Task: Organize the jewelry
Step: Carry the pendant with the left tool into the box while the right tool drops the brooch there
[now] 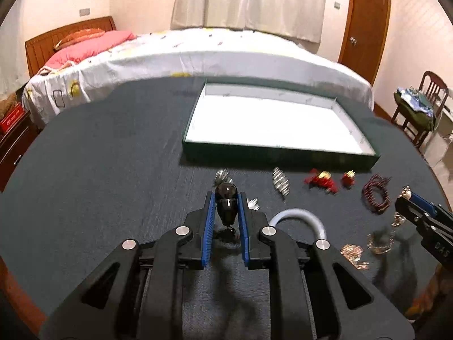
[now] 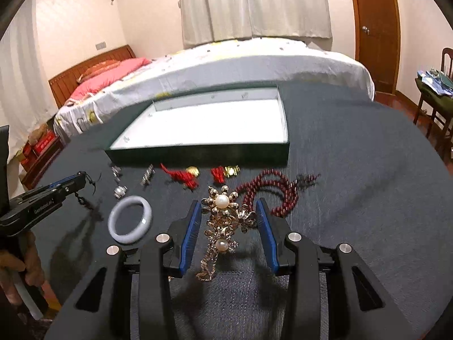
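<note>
From the left wrist view we see our left gripper (image 1: 226, 206) with its ribbed blue pads clamped on a dark, glossy, gourd-shaped pendant (image 1: 226, 202), lifted above the dark cloth-covered table (image 1: 99, 170); the right wrist view shows only that gripper's side and a thin black cord dangling from its tip. The right wrist view gives us what the other blurs: our right gripper (image 2: 228, 221) with fingers spread wide on either side of a gold, flower-shaped pearl brooch (image 2: 223, 212), not touching it as far as we can tell. A smooth, pale bangle (image 2: 130, 219) lies flat to its left, a string of round dark-red beads (image 2: 271, 189) to its right. Behind them sit red tassels (image 2: 181, 177), small silvery pieces (image 2: 147, 177) and a shallow green tray (image 2: 198, 154) with a white floor.
</note>
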`<state>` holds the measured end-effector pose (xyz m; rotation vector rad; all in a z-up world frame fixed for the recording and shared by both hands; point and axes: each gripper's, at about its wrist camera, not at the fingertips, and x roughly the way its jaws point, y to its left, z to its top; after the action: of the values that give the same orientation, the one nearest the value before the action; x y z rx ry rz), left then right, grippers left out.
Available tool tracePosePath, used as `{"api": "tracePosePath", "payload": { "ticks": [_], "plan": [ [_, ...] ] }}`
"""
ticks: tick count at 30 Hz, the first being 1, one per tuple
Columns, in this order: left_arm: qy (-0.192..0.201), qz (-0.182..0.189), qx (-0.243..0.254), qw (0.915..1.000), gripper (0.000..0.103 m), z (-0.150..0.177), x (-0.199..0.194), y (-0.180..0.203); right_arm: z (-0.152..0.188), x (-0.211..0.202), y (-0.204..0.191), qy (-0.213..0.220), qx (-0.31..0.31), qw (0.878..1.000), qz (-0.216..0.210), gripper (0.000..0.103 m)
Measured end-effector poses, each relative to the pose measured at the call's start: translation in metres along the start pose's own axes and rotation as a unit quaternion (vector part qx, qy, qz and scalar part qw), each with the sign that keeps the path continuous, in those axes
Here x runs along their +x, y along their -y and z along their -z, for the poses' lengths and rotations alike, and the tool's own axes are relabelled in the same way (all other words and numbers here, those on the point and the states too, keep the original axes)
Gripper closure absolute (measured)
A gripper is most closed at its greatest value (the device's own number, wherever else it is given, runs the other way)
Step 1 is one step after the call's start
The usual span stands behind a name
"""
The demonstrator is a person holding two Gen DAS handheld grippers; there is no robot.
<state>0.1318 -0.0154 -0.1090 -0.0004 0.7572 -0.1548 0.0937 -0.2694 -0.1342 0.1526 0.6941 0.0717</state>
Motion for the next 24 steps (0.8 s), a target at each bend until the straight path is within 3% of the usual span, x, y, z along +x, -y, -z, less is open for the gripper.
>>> {"api": "tracePosePath", "payload": {
  "ticks": [9, 24],
  "plan": [
    [0.050, 0.021, 0.005, 0.9985, 0.087, -0.031, -0.034, 0.015, -0.029, -0.030, -0.007, 0.048, -0.003, 0.999, -0.013, 0.063],
    [0.084, 0.049, 0.004, 0.9953, 0.087, -0.061, -0.047, 0.026, -0.066, -0.058, -0.012, 0.104, -0.007, 0.994, -0.025, 0.063]
  ]
}}
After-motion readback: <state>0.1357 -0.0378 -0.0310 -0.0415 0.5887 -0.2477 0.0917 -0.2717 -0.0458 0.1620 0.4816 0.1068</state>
